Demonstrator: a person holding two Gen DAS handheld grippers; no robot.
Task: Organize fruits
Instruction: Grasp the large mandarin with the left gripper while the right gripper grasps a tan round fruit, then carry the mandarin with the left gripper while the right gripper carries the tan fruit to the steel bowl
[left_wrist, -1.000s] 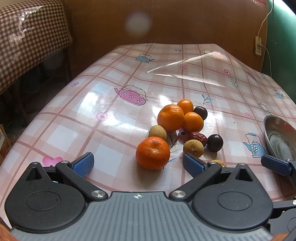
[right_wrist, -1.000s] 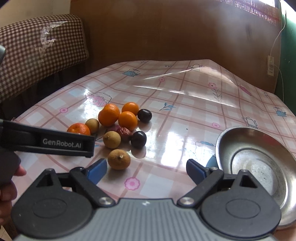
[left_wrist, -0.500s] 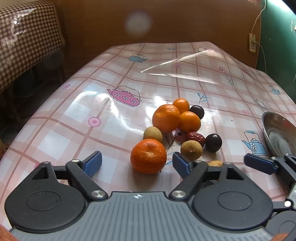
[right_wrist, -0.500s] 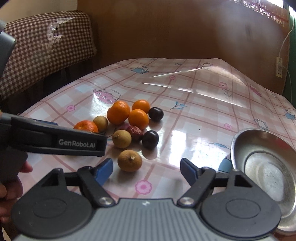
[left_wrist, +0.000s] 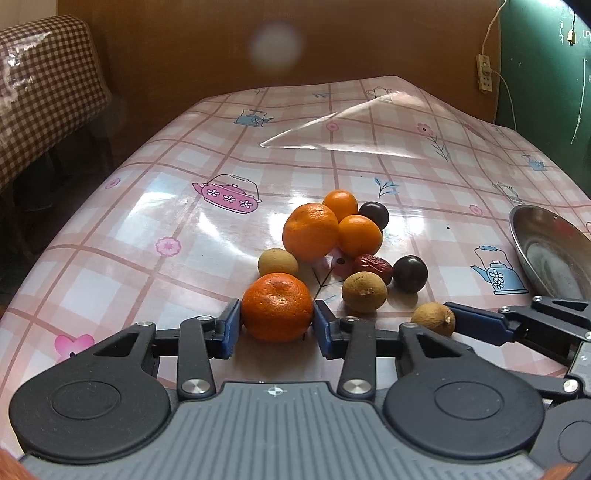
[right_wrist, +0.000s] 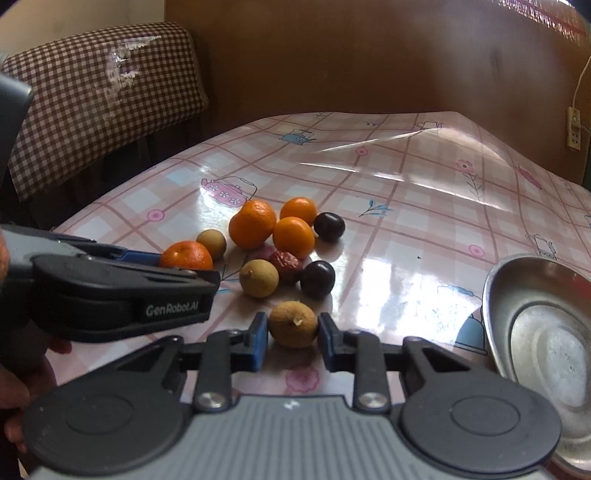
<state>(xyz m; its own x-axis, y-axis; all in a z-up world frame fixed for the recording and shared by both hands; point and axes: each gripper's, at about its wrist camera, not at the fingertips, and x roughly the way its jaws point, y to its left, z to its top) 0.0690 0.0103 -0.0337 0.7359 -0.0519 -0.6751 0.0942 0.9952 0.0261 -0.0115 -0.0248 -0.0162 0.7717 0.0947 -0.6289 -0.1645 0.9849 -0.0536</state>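
Note:
My left gripper (left_wrist: 277, 325) is shut on the nearest orange mandarin (left_wrist: 277, 312), which rests on the table; it also shows in the right wrist view (right_wrist: 186, 255). My right gripper (right_wrist: 291, 338) is shut on a brown longan (right_wrist: 293, 324), also on the table; the longan shows in the left wrist view (left_wrist: 433, 318). Beyond them lies a cluster: three more oranges (left_wrist: 310, 232), two dark plums (left_wrist: 410, 274), a red date (left_wrist: 373, 265) and two more longans (left_wrist: 364, 291).
A metal bowl (right_wrist: 495, 314) stands at the right, also in the left wrist view (left_wrist: 524, 236). The table (left_wrist: 184, 229) has a glossy pink checked cloth. A checked chair (right_wrist: 92, 99) stands off the left edge. A wooden wall is behind.
Both grippers moved forward and closed: the left jaws came together on the nearest mandarin, the right jaws on the nearest longan. The other fruits have not moved.

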